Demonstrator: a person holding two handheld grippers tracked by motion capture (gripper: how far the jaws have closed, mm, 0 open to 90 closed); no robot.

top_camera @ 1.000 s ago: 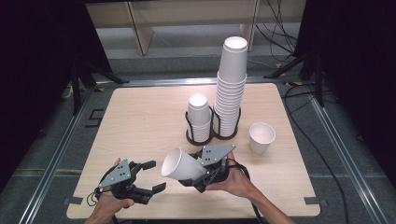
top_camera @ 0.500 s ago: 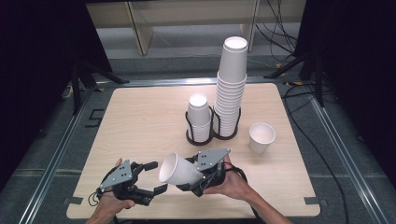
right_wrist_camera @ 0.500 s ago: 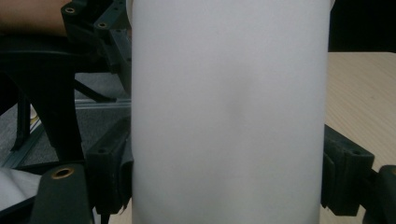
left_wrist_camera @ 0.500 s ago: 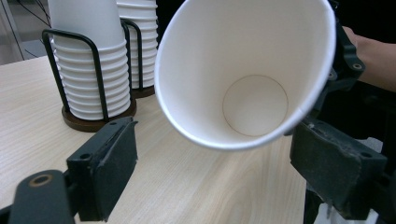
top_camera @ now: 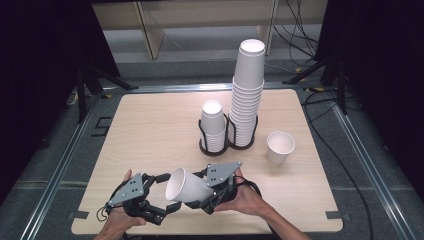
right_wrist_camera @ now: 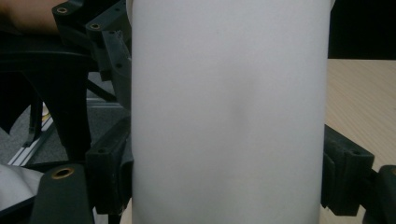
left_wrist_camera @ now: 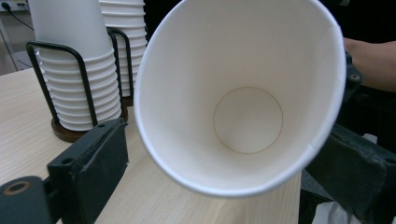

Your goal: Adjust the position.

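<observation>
A white paper cup (top_camera: 186, 187) lies on its side above the table's front edge, with its mouth turned to the left. My right gripper (top_camera: 204, 194) is shut on its body, and its pads (right_wrist_camera: 111, 173) press both sides of the cup wall (right_wrist_camera: 229, 116). My left gripper (top_camera: 167, 194) is open right at the rim. In the left gripper view the cup's open mouth (left_wrist_camera: 247, 119) faces the camera, and one jaw stands on each side of it, apart from the rim.
A black wire holder (top_camera: 227, 145) at mid-table carries a short stack of cups (top_camera: 213, 125) and a tall stack (top_camera: 247, 95). A single upright cup (top_camera: 280, 147) stands to its right. The wooden table (top_camera: 150, 125) has dark floor around it.
My right gripper has carried the cup left and slightly nearer, bringing its mouth between the left gripper's open jaws. The left gripper has barely moved.
</observation>
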